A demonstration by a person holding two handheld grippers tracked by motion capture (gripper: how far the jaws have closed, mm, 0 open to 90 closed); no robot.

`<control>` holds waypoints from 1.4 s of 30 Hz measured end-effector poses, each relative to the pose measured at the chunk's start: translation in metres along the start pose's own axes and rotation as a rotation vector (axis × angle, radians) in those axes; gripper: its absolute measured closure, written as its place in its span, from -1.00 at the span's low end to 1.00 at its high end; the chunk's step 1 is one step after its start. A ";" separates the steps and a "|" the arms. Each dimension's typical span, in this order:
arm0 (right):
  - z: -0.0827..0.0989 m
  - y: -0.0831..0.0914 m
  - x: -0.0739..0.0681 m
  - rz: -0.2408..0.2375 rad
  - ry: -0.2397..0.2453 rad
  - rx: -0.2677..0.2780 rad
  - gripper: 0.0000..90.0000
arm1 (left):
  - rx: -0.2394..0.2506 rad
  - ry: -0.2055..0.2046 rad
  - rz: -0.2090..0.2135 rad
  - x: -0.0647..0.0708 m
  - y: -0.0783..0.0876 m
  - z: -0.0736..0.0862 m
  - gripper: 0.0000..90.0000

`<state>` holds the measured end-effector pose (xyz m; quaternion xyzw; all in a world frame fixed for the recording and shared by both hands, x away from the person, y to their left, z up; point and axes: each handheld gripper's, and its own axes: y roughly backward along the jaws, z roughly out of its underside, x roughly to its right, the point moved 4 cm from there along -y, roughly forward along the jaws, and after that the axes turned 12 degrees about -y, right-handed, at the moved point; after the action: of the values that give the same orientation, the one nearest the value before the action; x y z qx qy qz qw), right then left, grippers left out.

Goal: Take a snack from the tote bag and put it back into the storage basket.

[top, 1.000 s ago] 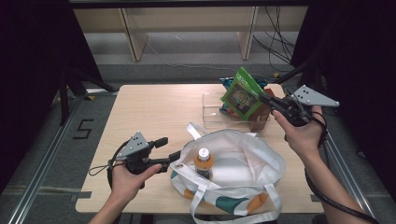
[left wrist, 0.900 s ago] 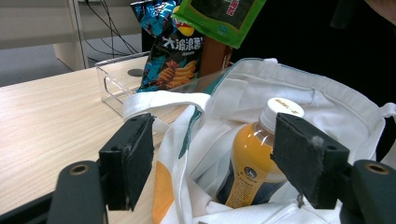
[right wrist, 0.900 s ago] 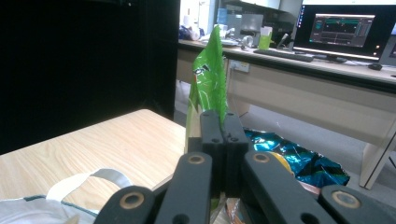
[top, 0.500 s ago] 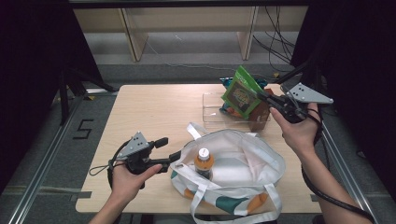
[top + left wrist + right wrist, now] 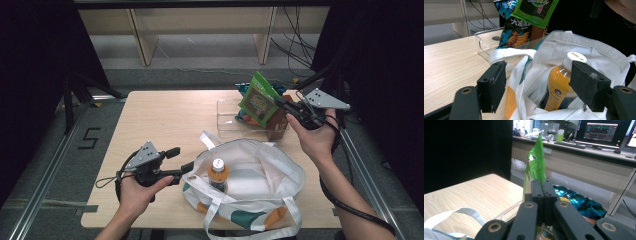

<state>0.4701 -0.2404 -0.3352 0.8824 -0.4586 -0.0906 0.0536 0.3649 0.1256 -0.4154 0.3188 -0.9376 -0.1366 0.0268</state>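
Since the earlier frame, the right gripper [image 5: 281,103] had lifted slightly toward the far right, its jaws clamped on the green snack bag [image 5: 258,98] above the clear box [image 5: 227,119]. That box held a dark chip packet [image 5: 516,31] with Chinese lettering, its top cut off. At near centre, the white tote bag [image 5: 270,175] contained an orange drink bottle [image 5: 218,172]. The left gripper [image 5: 184,161] stood wide open, empty, at the tote's left rim.

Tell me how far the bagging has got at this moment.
Done: an orange drink bottle stands inside the white tote bag. In hand: the right gripper is shut on a green snack packet above the clear tray; the left gripper sits open at the bag's rim. Left: packets in the tray.
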 end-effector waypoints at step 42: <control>0.014 -0.023 0.013 0.047 0.028 -0.036 1.00 | 0.000 0.000 0.005 0.000 -0.001 0.001 -0.36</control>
<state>0.4930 -0.2378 -0.3547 0.8713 -0.4769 -0.0852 0.0781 0.3653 0.1244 -0.4164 0.3166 -0.9383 -0.1366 0.0270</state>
